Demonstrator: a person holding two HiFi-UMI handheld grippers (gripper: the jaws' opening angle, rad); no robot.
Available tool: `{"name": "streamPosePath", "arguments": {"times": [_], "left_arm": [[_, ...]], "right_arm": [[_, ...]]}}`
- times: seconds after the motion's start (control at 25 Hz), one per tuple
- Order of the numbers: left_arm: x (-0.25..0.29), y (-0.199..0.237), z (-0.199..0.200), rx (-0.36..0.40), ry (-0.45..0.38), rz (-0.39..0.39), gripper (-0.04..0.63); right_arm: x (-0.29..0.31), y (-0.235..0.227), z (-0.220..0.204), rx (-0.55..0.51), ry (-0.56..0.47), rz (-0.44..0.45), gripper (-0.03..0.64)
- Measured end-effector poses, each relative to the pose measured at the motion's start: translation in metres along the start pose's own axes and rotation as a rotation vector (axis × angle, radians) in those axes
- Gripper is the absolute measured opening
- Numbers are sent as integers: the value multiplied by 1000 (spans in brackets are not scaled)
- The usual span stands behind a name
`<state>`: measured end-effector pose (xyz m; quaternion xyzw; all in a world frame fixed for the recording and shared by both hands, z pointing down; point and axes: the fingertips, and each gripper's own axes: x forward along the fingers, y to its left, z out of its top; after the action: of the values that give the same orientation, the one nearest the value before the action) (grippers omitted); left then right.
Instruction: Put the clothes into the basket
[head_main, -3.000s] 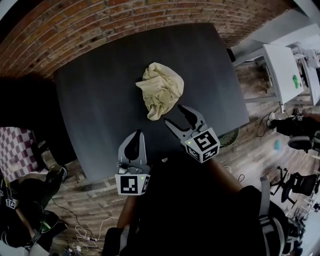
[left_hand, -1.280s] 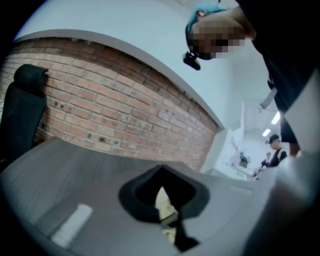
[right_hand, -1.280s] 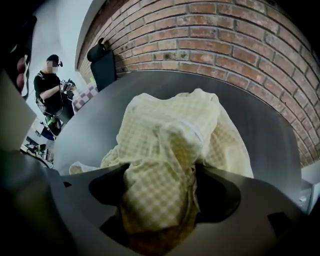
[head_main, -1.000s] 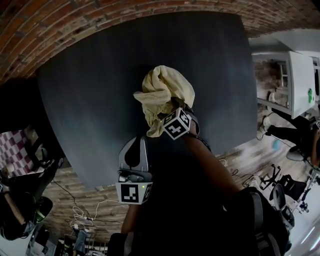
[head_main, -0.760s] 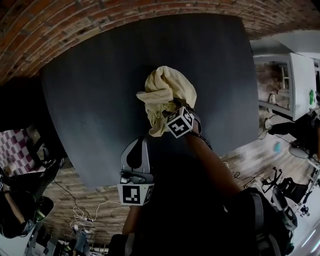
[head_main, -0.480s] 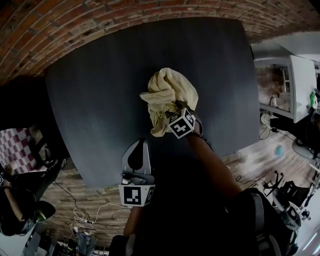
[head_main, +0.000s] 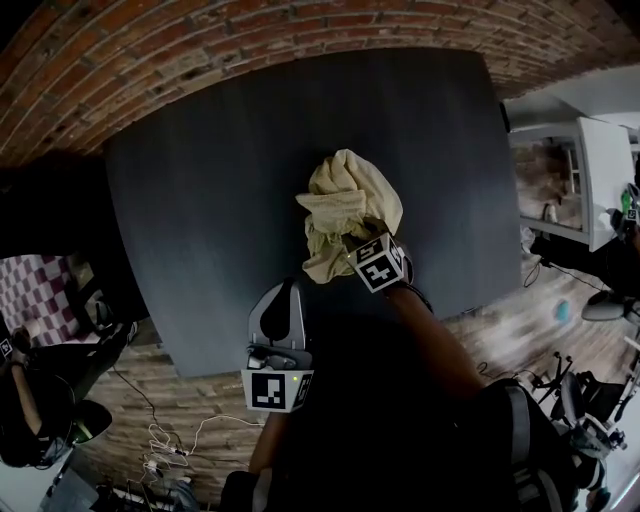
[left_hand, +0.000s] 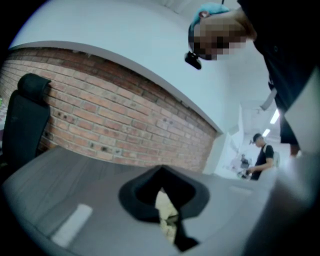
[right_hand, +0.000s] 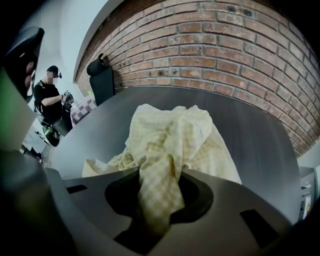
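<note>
- Cloth (head_main: 350, 200), pale yellow and checked, lies bunched near the middle of the dark table (head_main: 200, 200) in the head view; a brick wall (head_main: 150, 60) runs beyond the table's far edge
- Head view, tools: the right tool (head_main: 360, 238) points steeply down into the near edge of the cloth; the left tool (head_main: 285, 290) hangs over the table's near edge, apart from the cloth
- Left gripper view: jaws together, nothing held; the cloth shows through the gap behind them, lying on the table; a person (left_hand: 262, 155) stands in the background at right
- Right gripper view: jaws have just been closing and are clamped on a fold of the cloth, which runs down between them; the rest of the cloth is heaped on the table just beyond
</note>
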<state>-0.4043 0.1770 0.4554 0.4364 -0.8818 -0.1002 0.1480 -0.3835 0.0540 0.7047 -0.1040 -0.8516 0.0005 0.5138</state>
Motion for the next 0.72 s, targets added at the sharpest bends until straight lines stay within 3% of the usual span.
{"name": "streamPosePath", "arguments": {"times": [0.72], "left_arm": [[-32,-9,8,48,-13,-20,3]], "right_arm": [[-76,30,18,67,-209,-26,109]]}}
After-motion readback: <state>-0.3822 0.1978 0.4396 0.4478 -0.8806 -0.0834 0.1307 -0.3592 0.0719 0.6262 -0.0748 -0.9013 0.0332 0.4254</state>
